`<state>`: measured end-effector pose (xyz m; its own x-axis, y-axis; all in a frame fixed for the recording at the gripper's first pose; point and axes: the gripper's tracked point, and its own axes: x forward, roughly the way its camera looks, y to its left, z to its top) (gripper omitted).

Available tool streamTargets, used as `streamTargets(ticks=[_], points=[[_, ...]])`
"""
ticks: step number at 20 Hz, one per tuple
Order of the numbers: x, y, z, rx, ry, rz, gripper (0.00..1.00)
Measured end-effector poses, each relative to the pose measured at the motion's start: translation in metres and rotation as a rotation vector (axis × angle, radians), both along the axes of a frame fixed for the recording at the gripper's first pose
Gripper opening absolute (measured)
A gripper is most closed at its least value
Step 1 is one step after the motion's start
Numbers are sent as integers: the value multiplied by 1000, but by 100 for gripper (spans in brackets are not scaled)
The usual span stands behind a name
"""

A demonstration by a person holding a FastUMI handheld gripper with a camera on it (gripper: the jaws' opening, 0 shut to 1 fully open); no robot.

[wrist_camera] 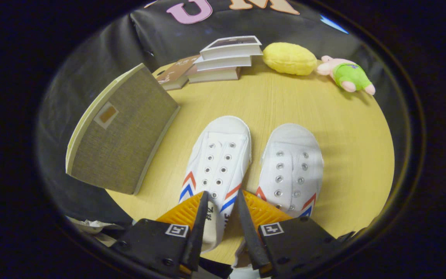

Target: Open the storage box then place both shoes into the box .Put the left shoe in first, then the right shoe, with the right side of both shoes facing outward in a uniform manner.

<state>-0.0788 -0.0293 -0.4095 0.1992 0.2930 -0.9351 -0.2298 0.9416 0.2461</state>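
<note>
Shoes, a white pair, lie side by side at the frame's centre on the desk (323, 128), toes pointing toward the top of the frame. The left shoe (217, 166) has its heel end between the fingers of the tool (223, 201), which stands narrowly parted around the shoe's collar; whether both fingers press on it cannot be told. The right shoe (290, 168) sits just beside it, untouched. The storage box (124, 131) stands at left of the frame with its lid apparently shut. Judging by this, opening is not done and both shoes remain to be placed. Books (225, 58) and plush toys (289, 58) lie at the top.
</note>
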Motion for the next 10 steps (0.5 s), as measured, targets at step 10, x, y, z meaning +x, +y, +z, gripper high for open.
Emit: streamTargets(ticks=[10], points=[[0,-1,-9,10,74,-83,15]])
